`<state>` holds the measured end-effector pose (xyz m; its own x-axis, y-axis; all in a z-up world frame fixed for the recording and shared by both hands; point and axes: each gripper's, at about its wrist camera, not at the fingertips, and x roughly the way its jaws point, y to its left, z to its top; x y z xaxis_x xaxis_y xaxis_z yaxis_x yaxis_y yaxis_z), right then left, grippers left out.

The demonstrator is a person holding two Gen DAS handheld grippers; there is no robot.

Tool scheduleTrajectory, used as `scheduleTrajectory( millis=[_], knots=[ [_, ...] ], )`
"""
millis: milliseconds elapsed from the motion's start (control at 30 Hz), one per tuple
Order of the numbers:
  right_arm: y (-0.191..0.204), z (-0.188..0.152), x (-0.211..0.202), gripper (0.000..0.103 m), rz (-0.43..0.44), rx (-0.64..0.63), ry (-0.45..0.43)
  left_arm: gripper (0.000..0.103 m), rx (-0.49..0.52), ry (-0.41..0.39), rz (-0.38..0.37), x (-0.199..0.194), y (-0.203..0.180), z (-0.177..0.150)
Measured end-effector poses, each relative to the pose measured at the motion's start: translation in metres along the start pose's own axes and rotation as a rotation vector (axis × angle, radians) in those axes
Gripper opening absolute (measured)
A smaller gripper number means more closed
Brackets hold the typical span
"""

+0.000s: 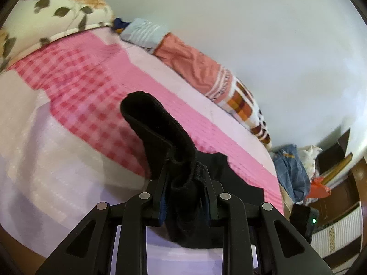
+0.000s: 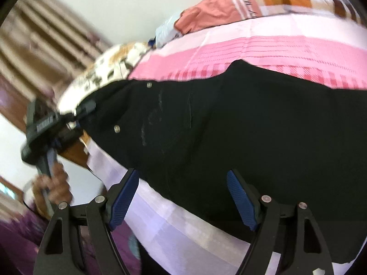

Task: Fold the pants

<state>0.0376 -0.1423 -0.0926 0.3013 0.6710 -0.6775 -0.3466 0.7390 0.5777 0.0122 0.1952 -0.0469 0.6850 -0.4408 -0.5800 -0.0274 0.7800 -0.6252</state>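
Note:
Black pants (image 2: 229, 126) lie spread on the pink checked bed cover (image 2: 275, 52). My left gripper (image 1: 184, 178) is shut on a bunched edge of the pants (image 1: 158, 123), which stands up between its fingers. It also shows in the right wrist view (image 2: 84, 112) at the pants' left end, where two metal buttons sit. My right gripper (image 2: 183, 197) is open, its blue pads (image 2: 240, 199) wide apart just above the near edge of the pants, holding nothing.
A floral pillow (image 1: 45, 11) lies at the bed's head. Folded orange and striped bedding (image 1: 195, 61) lines the wall side. A pile of clothes (image 1: 291, 171) and wooden furniture (image 1: 339, 194) stand past the bed's foot. A curtain (image 2: 34, 34) hangs at left.

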Motion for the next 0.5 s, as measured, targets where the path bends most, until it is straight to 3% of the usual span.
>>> scheduleTrajectory(
  millis=[367, 500],
  knots=[
    [-0.036, 0.005, -0.025, 0.076, 0.101, 0.17, -0.086, 0.025, 0.123, 0.031, -0.103, 0.025, -0.082, -0.002],
    [-0.08, -0.001, -0.043, 0.077, 0.262, 0.376, -0.161, 0.025, 0.194, 0.094, -0.183, 0.055, -0.131, -0.015]
  ],
)
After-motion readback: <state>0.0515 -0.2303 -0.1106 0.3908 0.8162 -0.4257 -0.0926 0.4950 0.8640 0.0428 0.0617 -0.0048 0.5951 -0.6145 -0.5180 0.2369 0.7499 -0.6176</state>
